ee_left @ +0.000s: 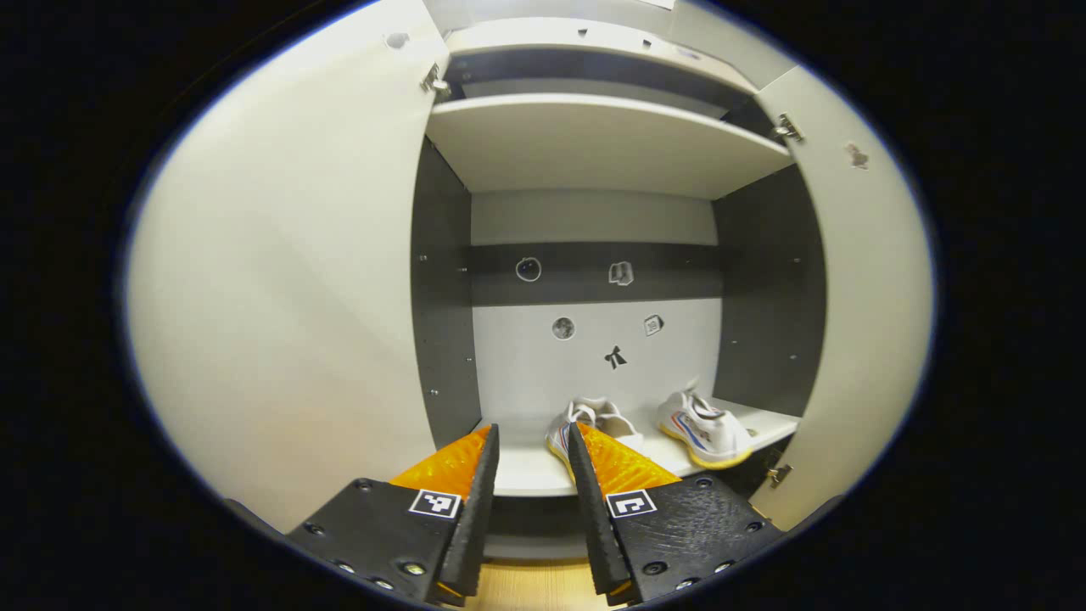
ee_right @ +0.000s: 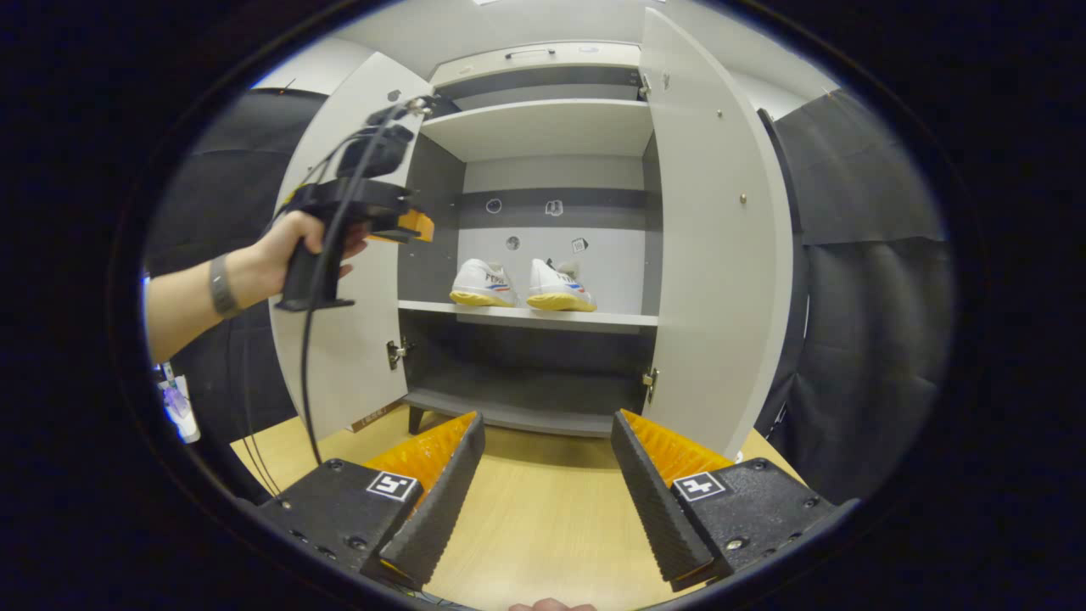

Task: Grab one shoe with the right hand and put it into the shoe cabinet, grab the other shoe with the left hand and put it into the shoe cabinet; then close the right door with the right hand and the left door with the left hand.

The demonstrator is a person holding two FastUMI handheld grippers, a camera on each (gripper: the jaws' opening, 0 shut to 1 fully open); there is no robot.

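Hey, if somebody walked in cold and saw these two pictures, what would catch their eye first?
Probably the pair of shoes side by side on the middle shelf of the cabinet, with both doors open. Next, the hand holding the left gripper up by the left door, and the right gripper open over the wooden floor.

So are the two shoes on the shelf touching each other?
Apart. In the right gripper view the left shoe and the right shoe stand side by side on the cabinet shelf, with a strip of the back wall showing between them.
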